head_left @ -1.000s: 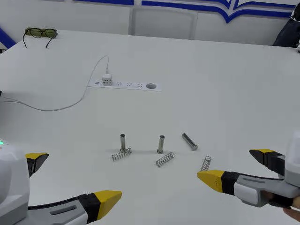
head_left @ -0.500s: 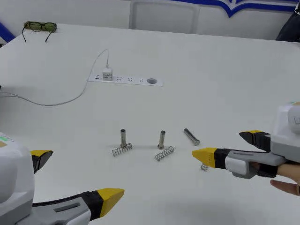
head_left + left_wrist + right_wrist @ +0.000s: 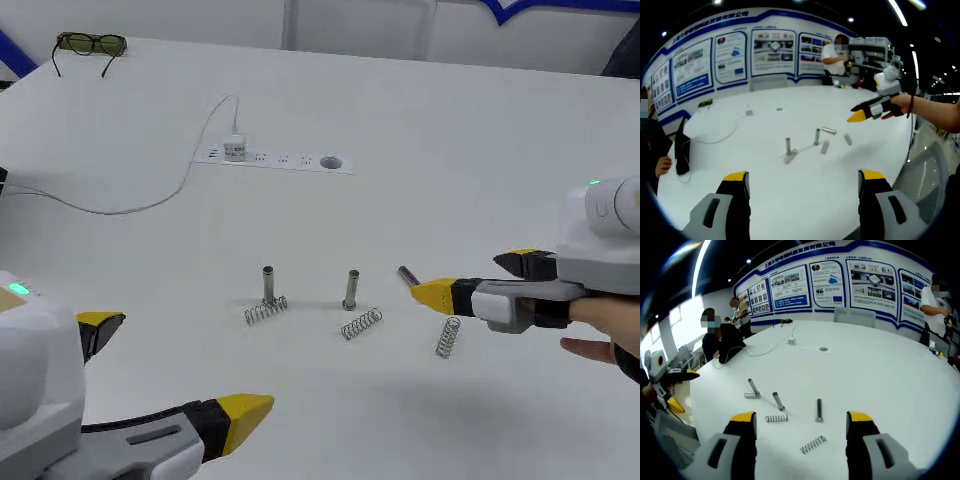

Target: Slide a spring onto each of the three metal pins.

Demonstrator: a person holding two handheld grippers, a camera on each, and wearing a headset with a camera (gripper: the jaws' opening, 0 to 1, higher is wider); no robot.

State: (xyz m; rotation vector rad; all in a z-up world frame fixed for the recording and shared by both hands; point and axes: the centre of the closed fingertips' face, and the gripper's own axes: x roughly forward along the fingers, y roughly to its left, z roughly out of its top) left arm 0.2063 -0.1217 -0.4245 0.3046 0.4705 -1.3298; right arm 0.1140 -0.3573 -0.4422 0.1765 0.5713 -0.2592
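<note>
Since no spring is yet seated on any pin, the coming move is judged to turn on the rightmost spring (image 3: 448, 337), which lies loose on the white table (image 3: 480, 150) just to the near side of the right gripper (image 3: 475, 280) and well apart from the left gripper (image 3: 172, 368); the right gripper is thus taken to be much the nearer. Its jaws are set wide apart with nothing between them, and in the right gripper view the spring is seen low between the two yellow jaw tips, its long axis laid aslant across the line of the jaws rather than along it. Just beyond the spring, the lying pin (image 3: 819, 410) is found flat on the table, its long axis running nearly straight away from the jaws. Further left, the middle pin (image 3: 351, 289) and the left pin (image 3: 268, 283) are stood upright, the middle spring (image 3: 361, 323) lying just near of its pin and the left spring (image 3: 265, 311) touching its own or nearly so; which cannot be told. The left gripper's jaws are likewise apart and empty, at the near left of the scene. A downward reach and some turn of the wrist are judged necessary before the spring can be closed upon across its coils
</note>
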